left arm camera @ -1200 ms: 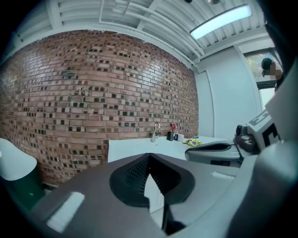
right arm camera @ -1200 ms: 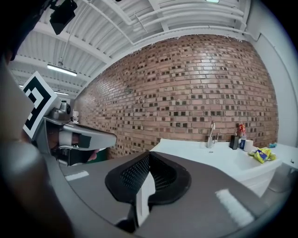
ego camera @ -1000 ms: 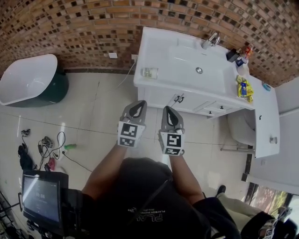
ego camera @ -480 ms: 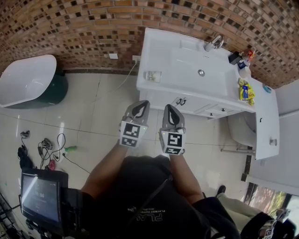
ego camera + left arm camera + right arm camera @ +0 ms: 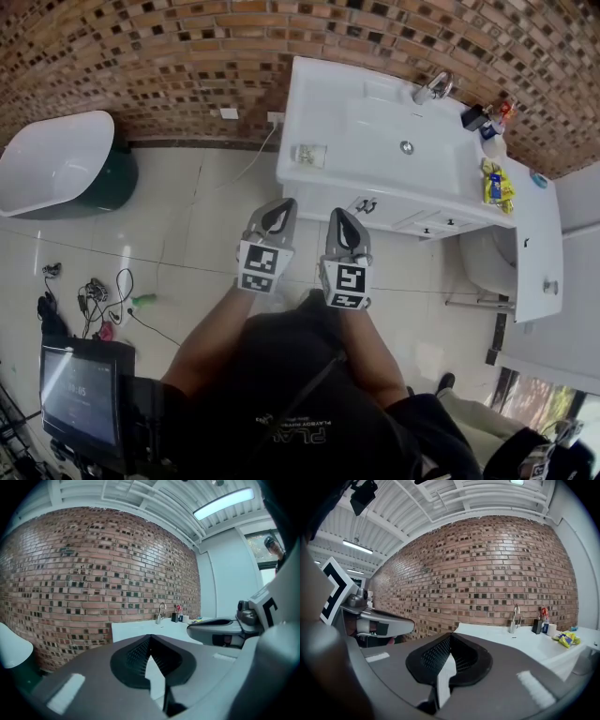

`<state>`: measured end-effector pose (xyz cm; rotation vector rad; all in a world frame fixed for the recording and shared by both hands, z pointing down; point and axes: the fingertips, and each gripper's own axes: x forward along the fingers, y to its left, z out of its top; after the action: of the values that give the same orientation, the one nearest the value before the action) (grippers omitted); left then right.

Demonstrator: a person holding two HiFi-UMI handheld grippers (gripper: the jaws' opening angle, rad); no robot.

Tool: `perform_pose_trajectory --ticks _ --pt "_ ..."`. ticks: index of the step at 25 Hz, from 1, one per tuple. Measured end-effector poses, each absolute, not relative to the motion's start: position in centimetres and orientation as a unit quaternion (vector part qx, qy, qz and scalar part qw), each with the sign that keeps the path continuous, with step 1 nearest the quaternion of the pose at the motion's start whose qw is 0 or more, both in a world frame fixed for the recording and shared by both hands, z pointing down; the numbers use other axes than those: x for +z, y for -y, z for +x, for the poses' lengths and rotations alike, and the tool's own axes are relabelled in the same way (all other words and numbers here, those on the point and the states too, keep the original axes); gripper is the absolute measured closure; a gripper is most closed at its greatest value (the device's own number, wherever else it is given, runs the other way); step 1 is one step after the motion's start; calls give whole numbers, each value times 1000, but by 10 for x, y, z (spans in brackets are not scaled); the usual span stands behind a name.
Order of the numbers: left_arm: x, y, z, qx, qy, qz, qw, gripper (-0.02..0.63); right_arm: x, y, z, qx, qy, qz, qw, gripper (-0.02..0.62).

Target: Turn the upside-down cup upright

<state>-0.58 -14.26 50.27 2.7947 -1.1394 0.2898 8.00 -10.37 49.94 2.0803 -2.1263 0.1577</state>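
So the person is standing on the tiled floor [image 5: 187, 216] a little back from the white vanity counter [image 5: 309, 94], with both grippers held out side by side at about the same height, pointing at it. The left gripper [image 5: 277, 214] has its jaws pressed together at the tips with nothing between them. Its own view shows this pretty clearly [image 5: 150, 639]: just the two dark ribbed pads meeting in a point, with the pale counter showing behind. It's the same deal with the right gripper [image 5: 343, 230], tips together and empty [image 5: 450, 637]. Neither one is touching anything, and both are well apart from the counter. The cup [image 5: 309, 155] sits at the left end of the countertop, near the front-left corner and left of the basin [image 5: 394, 131]. It's a small, pale, see-through thing from the head view, too tiny to tell which way up it is. A faucet [image 5: 433, 87] stands at the back of the basin against the brick wall [image 5: 141, 56], a couple of little bottles [image 5: 478, 117] are just right of it, and a yellow packet [image 5: 494, 183] lies further along the right end of the counter. Off to the left there's a white bathtub [image 5: 56, 159] against the wall, a tangle of cables [image 5: 94, 300] on the floor, and a dark screen [image 5: 80, 394] at the bottom left corner.
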Motion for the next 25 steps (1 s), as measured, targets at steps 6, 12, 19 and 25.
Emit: perform_pose_trajectory --ticks 6,12,19,25 --pt "506 159 2 105 382 917 52 609 509 120 84 61 719 687 85 581" --pt "509 185 12 115 396 909 66 608 512 150 106 78 726 677 88 581" --pt "519 210 27 122 407 902 79 609 524 178 116 85 742 657 102 581" --pt "522 236 37 126 421 895 79 607 533 203 128 97 751 645 103 581"
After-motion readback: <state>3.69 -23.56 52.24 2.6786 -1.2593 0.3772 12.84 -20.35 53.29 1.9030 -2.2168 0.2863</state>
